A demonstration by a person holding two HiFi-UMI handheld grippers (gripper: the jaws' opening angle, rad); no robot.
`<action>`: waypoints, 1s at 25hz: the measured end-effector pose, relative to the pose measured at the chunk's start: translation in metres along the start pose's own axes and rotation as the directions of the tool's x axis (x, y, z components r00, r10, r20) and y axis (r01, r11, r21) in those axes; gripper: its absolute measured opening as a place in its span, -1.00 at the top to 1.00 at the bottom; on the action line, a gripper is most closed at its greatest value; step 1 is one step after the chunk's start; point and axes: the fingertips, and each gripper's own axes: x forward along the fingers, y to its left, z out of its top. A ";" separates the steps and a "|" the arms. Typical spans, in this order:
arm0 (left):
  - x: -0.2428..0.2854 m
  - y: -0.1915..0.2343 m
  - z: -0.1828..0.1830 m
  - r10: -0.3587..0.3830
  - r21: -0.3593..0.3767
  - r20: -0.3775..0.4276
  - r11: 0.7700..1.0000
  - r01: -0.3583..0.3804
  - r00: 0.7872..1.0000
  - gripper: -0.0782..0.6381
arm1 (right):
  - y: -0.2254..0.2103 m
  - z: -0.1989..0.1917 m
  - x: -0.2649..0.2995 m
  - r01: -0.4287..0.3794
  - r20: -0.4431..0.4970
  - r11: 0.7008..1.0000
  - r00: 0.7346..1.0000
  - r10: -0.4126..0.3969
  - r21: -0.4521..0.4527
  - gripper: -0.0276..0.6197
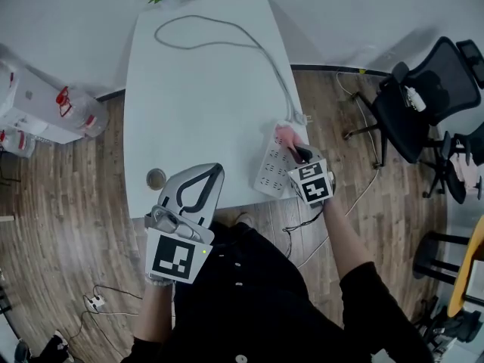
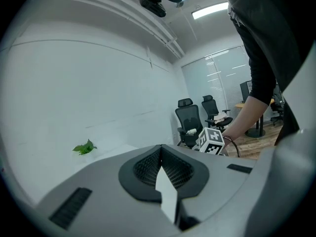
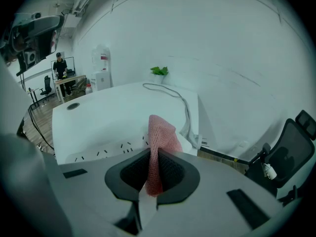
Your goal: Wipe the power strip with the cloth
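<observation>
At the front right edge of the white table [image 1: 197, 104], the right gripper [image 1: 296, 154] pinches a pink cloth [image 1: 285, 137] down on the power strip [image 1: 272, 171]. The left gripper [image 1: 206, 181], jaws together and empty, hovers over the table's front edge.

The left gripper [image 1: 216, 169], jaws together and empty, sits near the body; the right gripper [image 1: 295, 150], arm extended, pinches a cloth [image 3: 159, 137].
</observation>
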 end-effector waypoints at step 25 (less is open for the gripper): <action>0.012 -0.012 0.003 -0.052 0.011 0.024 0.999 0.052 0.998 0.74 | 0.097 -0.023 -0.044 -0.143 0.012 0.989 0.990 0.143 -0.030 0.75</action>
